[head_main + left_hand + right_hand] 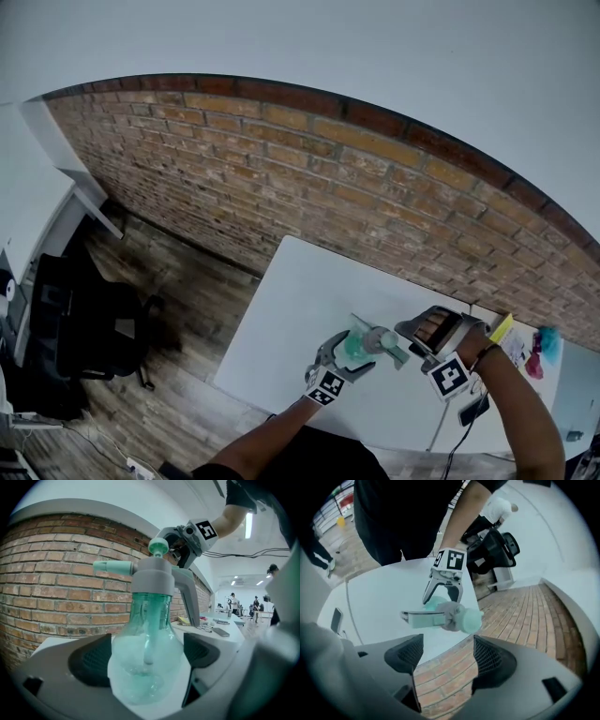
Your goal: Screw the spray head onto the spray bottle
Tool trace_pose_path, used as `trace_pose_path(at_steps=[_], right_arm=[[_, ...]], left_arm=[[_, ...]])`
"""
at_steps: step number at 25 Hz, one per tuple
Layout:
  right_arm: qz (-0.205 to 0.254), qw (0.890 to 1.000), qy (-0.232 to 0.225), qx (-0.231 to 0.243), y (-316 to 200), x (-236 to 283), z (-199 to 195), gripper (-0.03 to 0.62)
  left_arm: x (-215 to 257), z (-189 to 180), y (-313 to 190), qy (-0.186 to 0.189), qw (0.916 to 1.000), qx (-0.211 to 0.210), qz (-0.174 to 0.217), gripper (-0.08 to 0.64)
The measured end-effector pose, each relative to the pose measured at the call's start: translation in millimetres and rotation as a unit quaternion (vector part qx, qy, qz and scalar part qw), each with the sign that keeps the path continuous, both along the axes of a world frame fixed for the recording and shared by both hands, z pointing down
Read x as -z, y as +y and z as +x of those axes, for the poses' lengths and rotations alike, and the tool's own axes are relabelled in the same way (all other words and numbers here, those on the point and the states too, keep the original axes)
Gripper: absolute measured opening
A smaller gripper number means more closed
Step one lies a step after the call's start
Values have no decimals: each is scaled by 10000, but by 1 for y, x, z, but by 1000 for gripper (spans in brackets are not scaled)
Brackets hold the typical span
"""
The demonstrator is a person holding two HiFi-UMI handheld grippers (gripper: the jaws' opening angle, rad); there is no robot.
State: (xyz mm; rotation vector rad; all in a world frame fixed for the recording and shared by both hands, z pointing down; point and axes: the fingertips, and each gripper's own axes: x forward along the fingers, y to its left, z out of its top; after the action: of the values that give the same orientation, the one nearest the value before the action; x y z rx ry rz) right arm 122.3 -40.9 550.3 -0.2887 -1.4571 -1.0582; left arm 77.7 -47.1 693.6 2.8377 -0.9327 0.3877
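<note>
White table beside a brick wall: one gripper holds a spray bottle, the other is empty.
The left gripper pinches the round base of the translucent green spray bottle over the table. A grey spray head sits on the bottle's neck, and a dip tube shows inside. The right gripper hovers near the head, jaws spread wide, touching nothing.
</note>
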Motion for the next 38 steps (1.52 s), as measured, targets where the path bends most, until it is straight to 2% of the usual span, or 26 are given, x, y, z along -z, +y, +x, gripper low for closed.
trace_pose_path(at_steps=[2, 3, 5, 6, 9, 12, 14, 16, 18, 20, 24, 28, 30, 32, 35, 38], right_arm=[[-22, 9993, -21, 372, 7, 1, -13, 330], [169, 9976, -69, 674, 4, 5, -24, 330], [769, 9865, -167, 1434, -8, 16, -50, 330], [863, 9813, -130, 1713, -9, 16, -57, 330], [755, 9677, 355, 2377, -4, -1, -57, 330], [644, 9486, 937, 2953, 0, -20, -46, 330], [568, 9397, 1103, 3186, 3, -31, -45, 330], [477, 9365, 1187, 3265, 5, -41, -46, 330], [349, 9394, 1280, 3162, 7, -51, -46, 328], [167, 9496, 1369, 2816, 7, -60, -46, 327], [-343, 9721, 1395, 1852, 8, -60, -51, 327], [-1001, 9891, 914, 568, 6, -56, -57, 325], [-1376, 9887, 596, -81, 5, -54, -59, 325], [-1598, 9853, 420, -438, 5, -52, -58, 325], [-1679, 9835, 326, -592, 5, -52, -58, 325], [-1746, 9816, 223, -735, 4, -52, -58, 324]], left_arm=[[1, 1, 0, 3, 10000, -7, 7, 480], [1, 1, -1, 5, 10000, -10, 11, 480], [0, 0, -1, 11, 10000, -5, 16, 480], [0, 0, -1, 11, 10000, -1, 11, 480], [-1, 0, 0, 14, 10000, 1, -3, 480], [0, 1, 0, 25, 10000, -44, 26, 480], [0, 0, 0, 16, 10000, -62, 34, 480], [0, 0, 1, 11, 10000, -69, 25, 480], [0, 1, 1, 20, 10000, -89, 31, 480], [0, 0, 1, 22, 9999, -120, 45, 480], [0, 0, 1, 46, 9999, -116, 49, 480], [0, 1, 2, 55, 9999, -130, 56, 480], [-1, 1, 2, 72, 9998, -182, 60, 480], [1, 1, 2, 172, 9995, -270, 33, 480], [2, -7, 5, 352, 9986, -383, -20, 480], [-13, -26, 25, 94, 9980, -626, 24, 480]])
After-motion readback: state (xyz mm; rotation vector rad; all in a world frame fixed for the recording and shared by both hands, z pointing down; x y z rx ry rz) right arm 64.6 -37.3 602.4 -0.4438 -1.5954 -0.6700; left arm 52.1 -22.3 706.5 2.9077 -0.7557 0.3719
